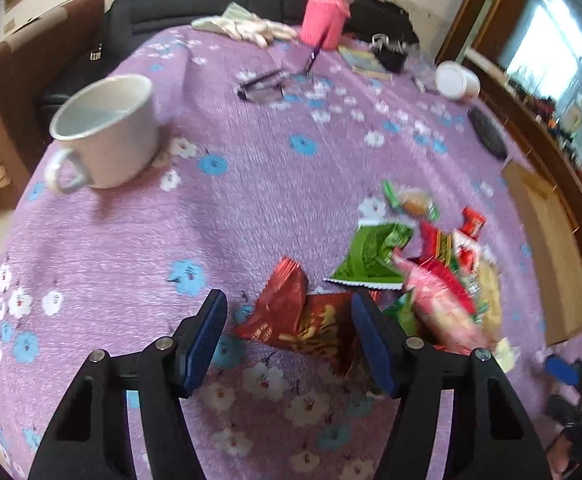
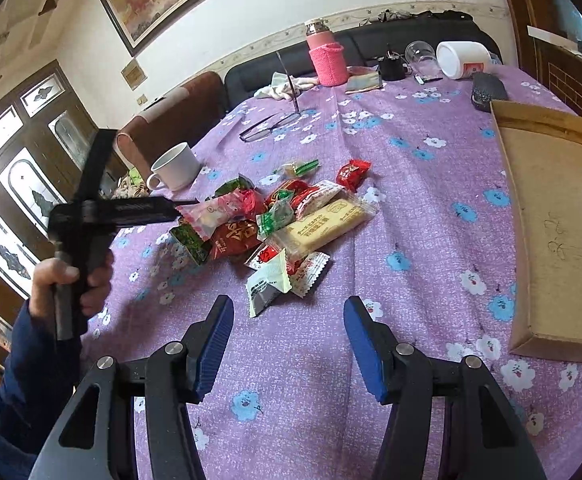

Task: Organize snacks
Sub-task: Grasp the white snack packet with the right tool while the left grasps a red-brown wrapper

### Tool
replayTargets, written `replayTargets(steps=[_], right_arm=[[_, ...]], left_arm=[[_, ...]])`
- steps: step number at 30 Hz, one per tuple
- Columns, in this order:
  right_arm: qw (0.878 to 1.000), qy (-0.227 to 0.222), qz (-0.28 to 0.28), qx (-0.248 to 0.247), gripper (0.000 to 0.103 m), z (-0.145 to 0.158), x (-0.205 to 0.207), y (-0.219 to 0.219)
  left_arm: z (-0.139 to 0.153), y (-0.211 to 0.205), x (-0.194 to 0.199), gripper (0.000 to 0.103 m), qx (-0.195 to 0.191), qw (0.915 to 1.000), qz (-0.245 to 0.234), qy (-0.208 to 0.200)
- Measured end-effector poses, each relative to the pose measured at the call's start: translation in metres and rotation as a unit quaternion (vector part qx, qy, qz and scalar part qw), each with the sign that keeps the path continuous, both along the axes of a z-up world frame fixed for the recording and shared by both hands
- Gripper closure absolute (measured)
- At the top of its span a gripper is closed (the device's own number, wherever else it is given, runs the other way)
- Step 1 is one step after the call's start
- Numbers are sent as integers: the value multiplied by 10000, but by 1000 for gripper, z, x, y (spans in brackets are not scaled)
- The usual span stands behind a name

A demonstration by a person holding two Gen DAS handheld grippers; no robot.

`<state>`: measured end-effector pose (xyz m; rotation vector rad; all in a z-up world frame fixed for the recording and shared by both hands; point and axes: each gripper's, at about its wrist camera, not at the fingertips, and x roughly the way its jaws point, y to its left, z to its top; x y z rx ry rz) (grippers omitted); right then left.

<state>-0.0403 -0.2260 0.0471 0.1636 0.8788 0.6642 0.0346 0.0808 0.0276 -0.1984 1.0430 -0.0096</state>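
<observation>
purple tablecloth (image 2: 411, 208); left gripper (image 1: 289, 334) jaws apart over snacks (image 2: 283, 220)

**Colours/patterns on the table**

Tablecloth (image 2: 411, 208) purple, white and blue flower print; mug (image 1: 107, 132) plain white; bottle (image 2: 327, 60) pink, knitted pink sleeve; cardboard tray (image 2: 551, 216) plain brown; snack pile (image 2: 275, 220) mostly red and green wrappers, one pale yellow biscuit pack (image 2: 323, 226), one white-and-black sachet (image 2: 267, 286); both grippers black, finger pads (image 2: 215, 344) blue; glasses (image 2: 267, 124) dark-framed.
</observation>
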Motion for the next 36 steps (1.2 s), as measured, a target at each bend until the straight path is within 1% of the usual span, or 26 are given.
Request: replayTargets(steps=[1, 3, 6, 7, 8, 9, 11, 16, 19, 20, 22, 23, 24, 25, 27, 29, 30, 34, 36], right_arm=[[10000, 3, -13, 10, 41, 0, 0, -1], [10000, 20, -15, 51, 41, 0, 0, -3], [9999, 107, -14, 85, 41, -2, 3, -3], [9999, 146, -9, 92, 41, -4, 5, -1], [9998, 182, -13, 96, 41, -5, 5, 1], [9997, 239, -5, 85, 41, -6, 7, 3], [9994, 337, 28, 95, 41, -7, 9, 7], [9972, 722, -90, 172, 41, -10, 19, 19], [9930, 1124, -194, 318, 41, -15, 31, 27], [9912, 1257, -192, 369, 41, -17, 33, 30], [9876, 1501, -224, 407, 48, -22, 38, 40], [9866, 1569, -247, 380, 49, -24, 40, 44], [9859, 1621, -264, 335, 52, -25, 42, 50], [9858, 1637, -291, 224, 57, -27, 43, 56], [9864, 1592, -398, -19, 61, -29, 48, 67], [9867, 1548, -461, -203, 67, -32, 53, 75], [9870, 1493, -505, -302, 74, -33, 55, 77], [9911, 1131, -380, -597, 77, -25, 48, 84], [9933, 956, -254, -591, 77, -19, 43, 82]], left_arm=[[-3, -3, 1, 39, -33, 10000, -71, 18], [-8, -11, 1, 39, 55, 9998, -189, 16], [-11, -14, -2, 39, 82, 9997, -193, -122], [-11, -15, -3, 42, 62, 9997, -194, -159], [-10, -15, -5, 55, 6, 9996, -193, -220], [-10, -15, -7, 70, -66, 9994, -202, -256], [-9, -14, -11, 70, -126, 9992, -187, -317], [2, -13, -20, 72, -213, 9967, -102, -778], [11, -9, -26, 72, -136, 9937, 10, -1115], [13, -8, -27, 72, -143, 9931, 31, -1165], [14, -6, -27, 72, -163, 9925, 42, -1212], [14, -5, -27, 72, -153, 9924, 59, -1216], [14, -5, -26, 72, -154, 9925, 56, -1215], [14, -4, -26, 72, -175, 9924, 43, -1220], [16, -4, -27, 72, -209, 9917, 34, -1266], [17, -4, -29, 72, -194, 9911, 25, -1315], [18, -4, -29, 72, -183, 9909, 26, -1332], [18, -4, -32, 72, -197, 9902, -7, -1386], [19, -5, -33, 72, -224, 9896, -37, -1421]])
